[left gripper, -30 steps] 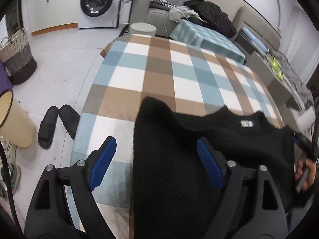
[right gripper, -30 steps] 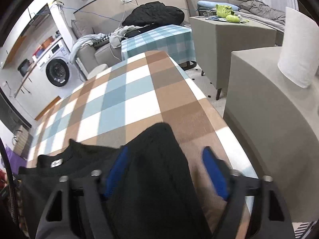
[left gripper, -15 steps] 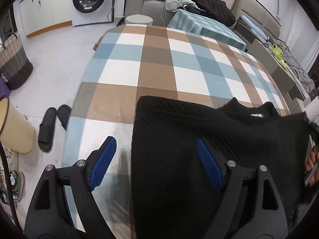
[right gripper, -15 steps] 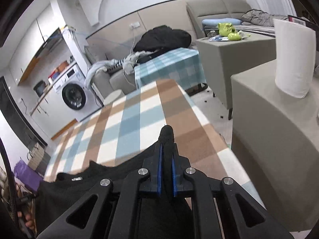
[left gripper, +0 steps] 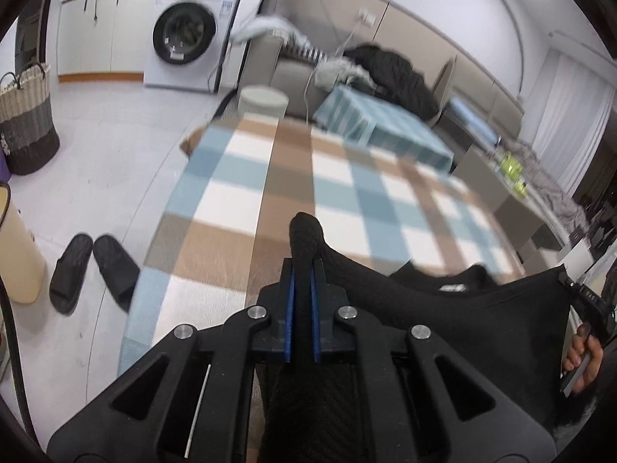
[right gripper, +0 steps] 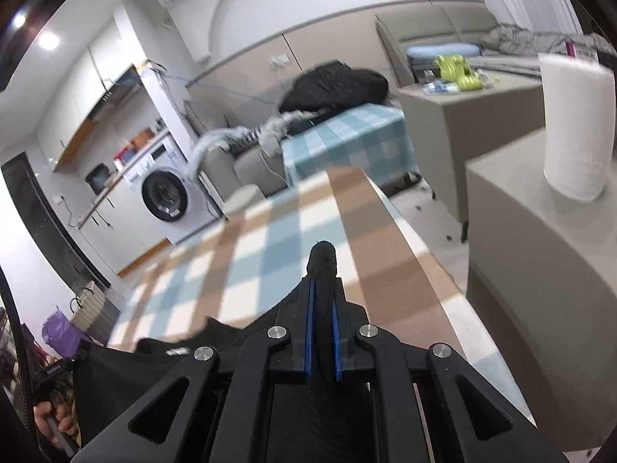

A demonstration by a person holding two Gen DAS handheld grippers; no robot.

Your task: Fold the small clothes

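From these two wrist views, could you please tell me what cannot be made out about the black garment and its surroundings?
- Black garment: its lower part is hidden behind the left tool and cut off by the bottom edge in the left wrist view.
- Neck label: too small and blurred to read.
- Checked table: motion-blurred in the right wrist view.
- Right tool: its body hides the garment underneath.

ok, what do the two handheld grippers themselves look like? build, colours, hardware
Both match: the left gripper and right gripper have matte black angular linkage arms with triangular cut-outs, round silver pivot bolts, and thin blue pads lining black fingers. A black cable curves along the left edge of each view.
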